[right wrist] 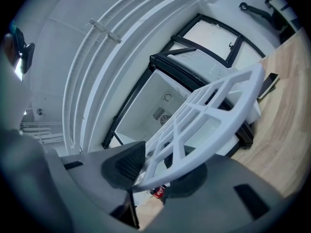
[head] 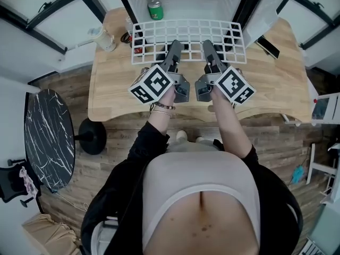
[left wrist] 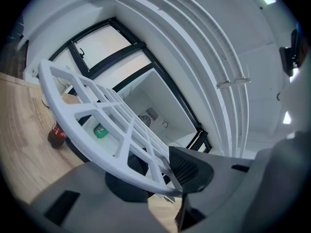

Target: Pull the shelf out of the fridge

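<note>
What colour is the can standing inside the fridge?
Green; the small metal drink can shows best in the head view.

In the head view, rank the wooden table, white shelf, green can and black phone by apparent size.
1. wooden table
2. white shelf
3. black phone and green can look about alike; the can lies farther off, so unranked.

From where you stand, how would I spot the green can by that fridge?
Find the pale wooden table; at its far edge stands a small white fridge, open. Just inside its opening, at the left, stands the green drink can. It is the only green thing there; the red-labelled dark bottle stands out on the table, beneath the white plastic grid shelf.
</note>
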Tool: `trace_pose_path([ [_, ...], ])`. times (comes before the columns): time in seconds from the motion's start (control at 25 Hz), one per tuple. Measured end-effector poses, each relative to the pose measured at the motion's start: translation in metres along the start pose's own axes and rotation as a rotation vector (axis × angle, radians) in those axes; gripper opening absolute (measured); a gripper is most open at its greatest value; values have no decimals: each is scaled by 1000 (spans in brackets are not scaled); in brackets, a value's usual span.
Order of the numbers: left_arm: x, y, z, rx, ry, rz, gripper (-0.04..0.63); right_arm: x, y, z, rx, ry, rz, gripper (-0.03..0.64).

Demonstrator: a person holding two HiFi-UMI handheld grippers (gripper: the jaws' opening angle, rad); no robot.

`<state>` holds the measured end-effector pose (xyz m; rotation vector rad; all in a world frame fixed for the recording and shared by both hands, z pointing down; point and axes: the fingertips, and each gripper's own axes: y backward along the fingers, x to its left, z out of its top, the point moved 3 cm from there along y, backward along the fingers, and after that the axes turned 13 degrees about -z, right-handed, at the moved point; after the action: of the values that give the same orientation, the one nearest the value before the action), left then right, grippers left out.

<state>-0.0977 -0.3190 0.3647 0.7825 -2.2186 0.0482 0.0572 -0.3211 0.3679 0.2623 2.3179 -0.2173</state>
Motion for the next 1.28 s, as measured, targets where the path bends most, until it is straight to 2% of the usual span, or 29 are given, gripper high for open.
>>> trace_pose_path([
  [0.32,0,10,-7,21,-1,-39,140,-2,15,-9,-36,-2,-9,138],
  [0.68,-14,32,-7,13,-26,-25,138,4,34,-16,-30,-16,27,140],
  [0.84,-24,50,-18,-7,-11,-16,138,4,52,-22,1,-6,43,138],
  [1.08,-55,72,-47,-12,4,-20,137,-19,98,-17,18,25,4,138],
  [1.28,-94,92,-69,-15,-7,-21,137,-15,145,-5,10,8,56,138],
])
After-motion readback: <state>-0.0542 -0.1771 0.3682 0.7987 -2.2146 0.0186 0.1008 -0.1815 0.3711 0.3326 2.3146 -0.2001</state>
